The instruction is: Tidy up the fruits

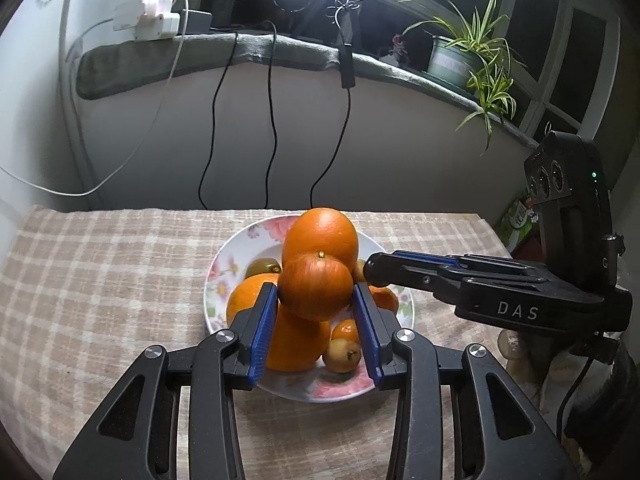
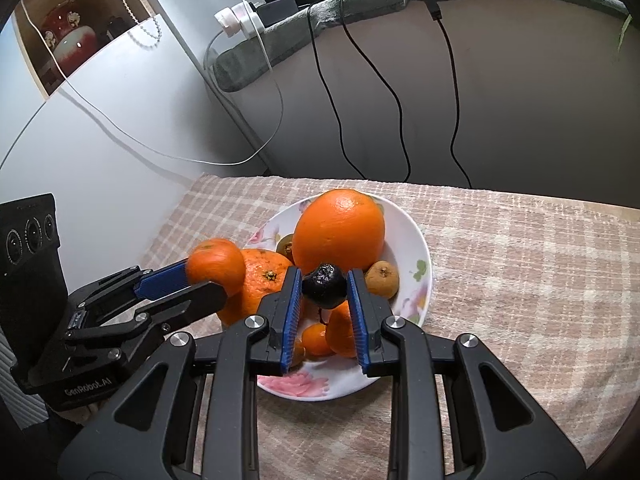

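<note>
A floral white plate on the checked cloth holds a large orange, a second orange, a green kiwi, a brownish fruit and a small tangerine. My left gripper is shut on a mandarin, held above the plate's left side. My right gripper is shut on a small dark wrinkled fruit over the plate's middle.
The checked cloth covers the table up to the wall. Black cables and a white cable hang down behind the table. On the sill sit a power strip and a potted plant.
</note>
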`<state>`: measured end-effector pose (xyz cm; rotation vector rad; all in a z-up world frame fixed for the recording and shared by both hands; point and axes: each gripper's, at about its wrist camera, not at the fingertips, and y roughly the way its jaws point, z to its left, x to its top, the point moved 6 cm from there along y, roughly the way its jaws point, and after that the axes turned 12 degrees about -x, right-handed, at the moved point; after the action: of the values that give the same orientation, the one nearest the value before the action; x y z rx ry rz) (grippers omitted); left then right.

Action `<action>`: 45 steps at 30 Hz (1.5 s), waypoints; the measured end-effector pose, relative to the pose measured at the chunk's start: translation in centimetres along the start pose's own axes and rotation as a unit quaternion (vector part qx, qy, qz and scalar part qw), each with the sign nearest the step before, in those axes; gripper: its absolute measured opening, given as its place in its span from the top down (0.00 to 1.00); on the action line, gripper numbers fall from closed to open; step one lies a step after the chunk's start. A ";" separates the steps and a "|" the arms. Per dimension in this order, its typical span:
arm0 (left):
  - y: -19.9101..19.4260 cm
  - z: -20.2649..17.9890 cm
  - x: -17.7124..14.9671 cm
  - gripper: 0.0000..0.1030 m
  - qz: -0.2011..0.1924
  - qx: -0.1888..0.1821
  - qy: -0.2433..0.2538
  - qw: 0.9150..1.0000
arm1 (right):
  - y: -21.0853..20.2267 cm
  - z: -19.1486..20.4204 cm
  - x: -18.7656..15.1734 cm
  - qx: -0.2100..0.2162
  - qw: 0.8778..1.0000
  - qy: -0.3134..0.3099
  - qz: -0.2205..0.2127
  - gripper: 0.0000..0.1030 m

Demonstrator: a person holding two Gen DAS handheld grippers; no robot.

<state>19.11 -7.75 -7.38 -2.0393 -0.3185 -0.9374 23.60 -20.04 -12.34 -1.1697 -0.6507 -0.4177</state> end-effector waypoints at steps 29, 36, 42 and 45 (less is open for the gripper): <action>-2.7 -1.0 -0.2 0.40 -0.024 0.019 0.011 0.999 | -3.0 -0.5 0.4 -0.015 0.999 0.011 -0.037 0.23; -3.7 -1.5 -0.7 0.35 -0.031 0.031 0.012 0.999 | -4.1 -0.1 -0.2 -0.027 0.998 -0.003 -0.050 0.23; -4.6 -1.9 -1.4 0.32 -0.036 0.043 0.009 0.998 | -5.7 0.3 -0.7 -0.043 0.996 -0.015 -0.076 0.15; -5.2 -1.9 -1.7 0.32 -0.040 0.050 0.005 0.998 | -6.7 0.4 -1.1 -0.058 0.994 -0.026 -0.094 0.13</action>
<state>14.26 -5.91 -4.87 -1.9413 -0.4355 -0.9600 18.57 -21.99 -8.18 -1.2364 -0.7934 -0.5919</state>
